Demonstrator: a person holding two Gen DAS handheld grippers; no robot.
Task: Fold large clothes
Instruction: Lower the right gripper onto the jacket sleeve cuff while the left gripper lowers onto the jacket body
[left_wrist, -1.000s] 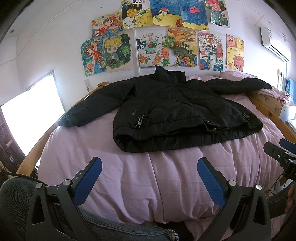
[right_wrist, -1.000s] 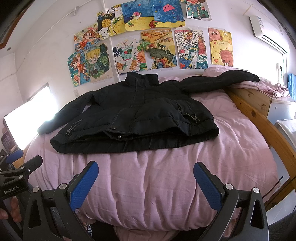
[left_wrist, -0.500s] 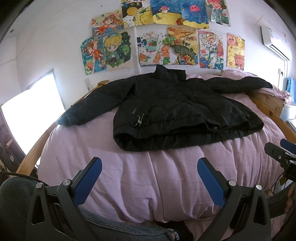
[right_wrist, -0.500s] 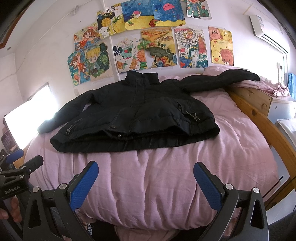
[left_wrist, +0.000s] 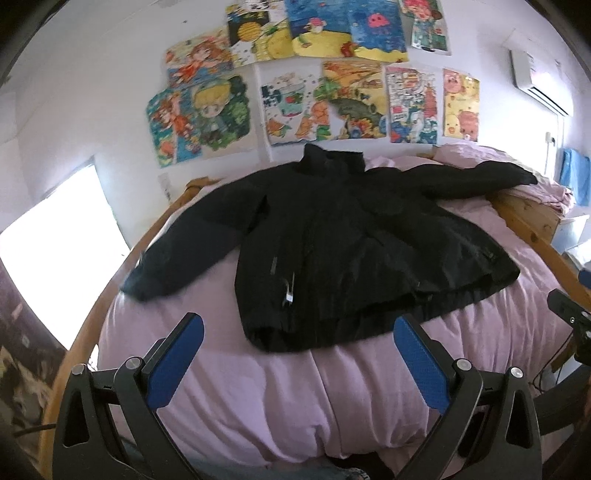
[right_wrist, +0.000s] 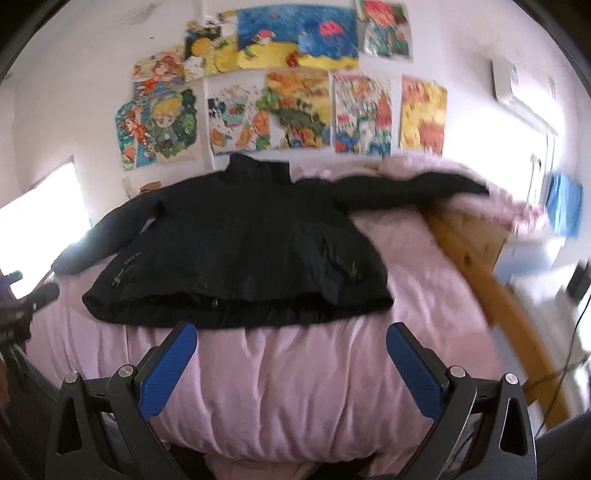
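lying flat on the pink duvet (left_wrist: 332, 387), the black padded jacket (left_wrist: 351, 251) spread ahead of both grippers, sleeves out sideways, hem nearest. left gripper (left_wrist: 299, 354) and right gripper (right_wrist: 291, 350) gaped wide, empty, about equally near. blur hid the far cuff (right_wrist: 472, 186).

Both views have closed in on the black jacket (left_wrist: 354, 243), which fills more of each picture than a second ago. In the left wrist view, the left hand-held gripper (left_wrist: 299, 365) has come forward and up over the pink duvet (left_wrist: 280, 398); its right blue pad (left_wrist: 419, 363) now overlaps the jacket's hem, where before a broad strip of duvet lay between. The right hand-held gripper (right_wrist: 291, 363) has advanced likewise, its pad tips now at the hem, and its picture has become motion-blurred. The jeans-clad knee has gone from the left wrist view.
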